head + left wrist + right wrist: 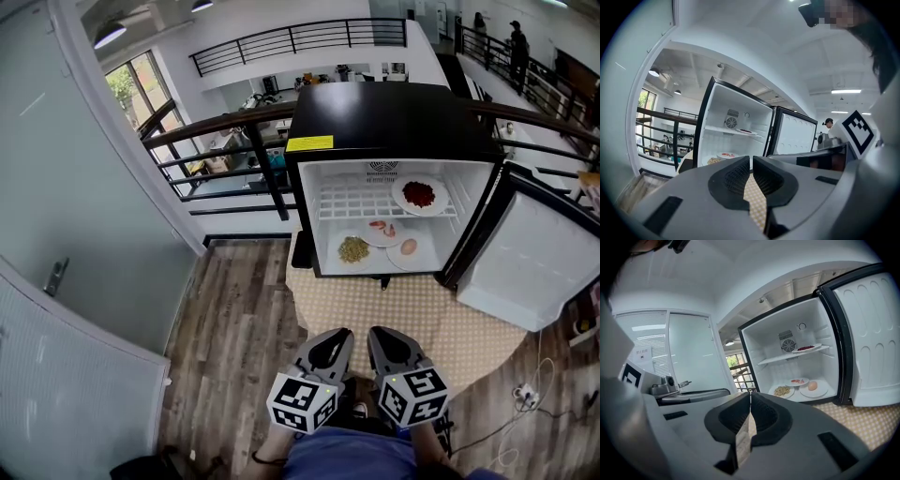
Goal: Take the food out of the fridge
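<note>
The left tool (pixel 336 336) and right tool (pixel 382 334) are pressed together, holding nothing, well in front of the open fridge (pixel 389 122). Inside it a red-food plate (pixel 419 195) sits on the shelf (pixel 347 202), three more plates (pixel 354 249) below; its door (pixel 534 262) stands wide at the right

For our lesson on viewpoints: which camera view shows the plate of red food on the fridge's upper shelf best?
The head view: it looks down onto the plate of red food, so the contents show. The right gripper view catches it nearly edge-on; the left gripper view shows only a small, distant sliver.
</note>
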